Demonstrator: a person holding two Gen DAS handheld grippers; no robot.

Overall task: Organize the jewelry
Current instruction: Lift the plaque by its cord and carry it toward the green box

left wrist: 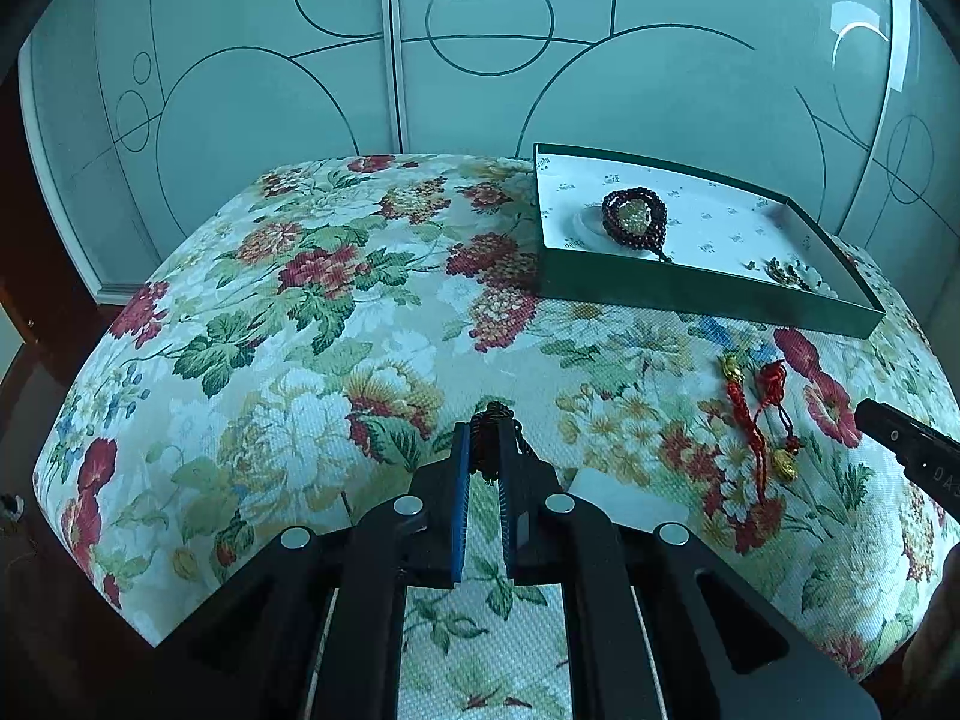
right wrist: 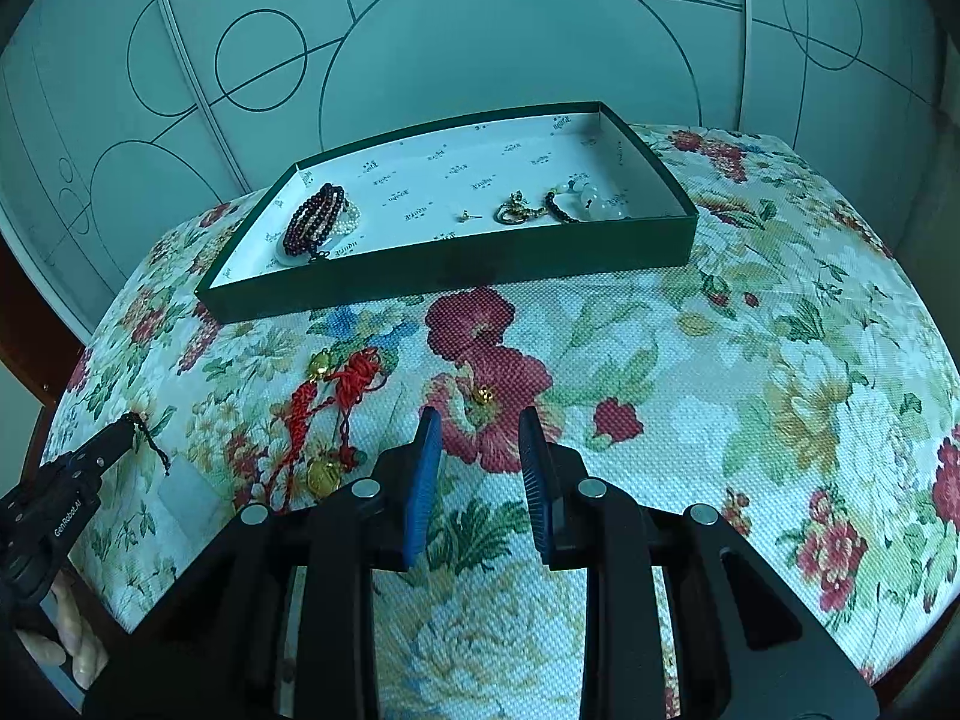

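Note:
A green tray (right wrist: 456,267) with a white liner sits at the back of the floral cushion; it also shows in the left wrist view (left wrist: 690,291). In it lie a dark red bead bracelet (right wrist: 315,216), a small stud (right wrist: 468,216), a gold ring piece (right wrist: 513,213) and a dark bead string with white stones (right wrist: 585,201). My left gripper (left wrist: 485,438) is shut on a dark cord bracelet (left wrist: 495,420) above the cushion. My right gripper (right wrist: 480,426) is open, with a small gold bead (right wrist: 482,395) just ahead of it. Red cord charms with gold beads (right wrist: 336,414) lie to its left.
The floral cushion (right wrist: 750,372) drops off at its rounded edges. Frosted glass panels with circle lines (right wrist: 480,30) stand behind. A white paper slip (right wrist: 189,495) lies near the left gripper. The right gripper's finger shows at the left wrist view's right edge (left wrist: 900,438).

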